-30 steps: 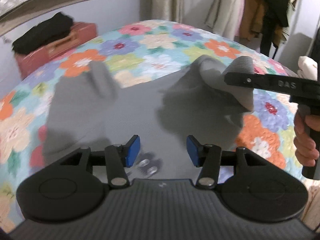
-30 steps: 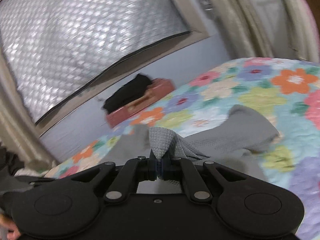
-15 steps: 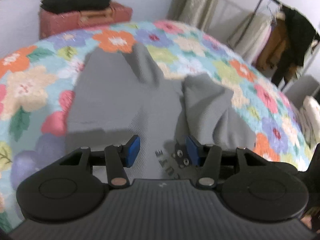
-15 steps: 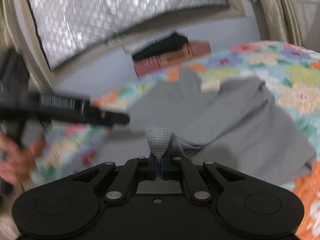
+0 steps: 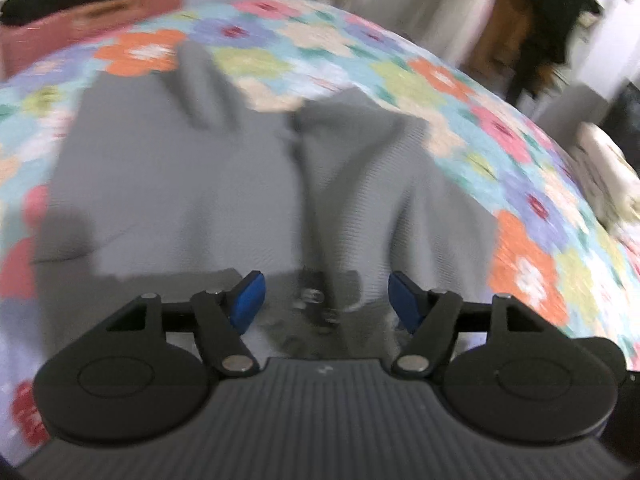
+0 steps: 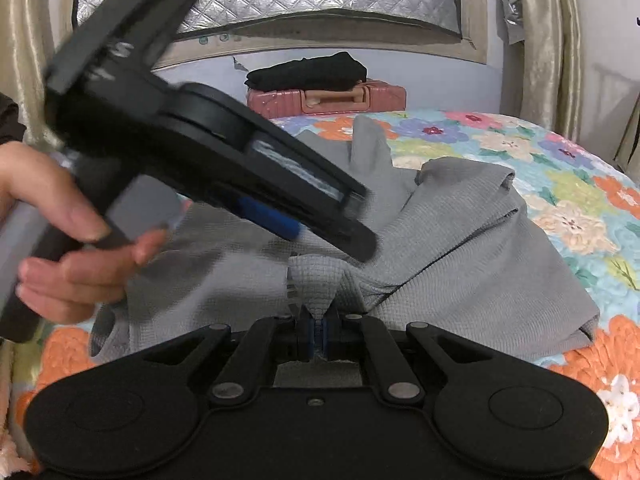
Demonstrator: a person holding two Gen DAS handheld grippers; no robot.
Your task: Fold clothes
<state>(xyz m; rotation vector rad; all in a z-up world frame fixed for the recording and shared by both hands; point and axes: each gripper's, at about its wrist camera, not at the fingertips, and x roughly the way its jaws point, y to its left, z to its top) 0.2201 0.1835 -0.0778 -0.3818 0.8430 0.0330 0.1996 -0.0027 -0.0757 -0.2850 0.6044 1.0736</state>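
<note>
A grey knit garment (image 5: 192, 176) lies spread on the floral bedspread (image 5: 404, 76), its right side folded over towards the middle. My left gripper (image 5: 323, 302) is open and empty, hovering just above the garment's near part. In the right wrist view the same garment (image 6: 460, 248) lies ahead, and my right gripper (image 6: 316, 330) is shut on a pinched fold of it. The left gripper (image 6: 280, 224) crosses that view from the left, held in a hand, just above the cloth.
A pink suitcase (image 6: 328, 98) with folded black clothing (image 6: 308, 72) on top stands past the bed's far edge, under a window with a quilted silver cover. Curtains hang at both sides. Clothes hang on a rack (image 5: 536, 28) at the far right.
My right gripper has carried the garment's side across to the left, still shut on it. My left gripper has opened wider and come in close over the near part of the cloth.
</note>
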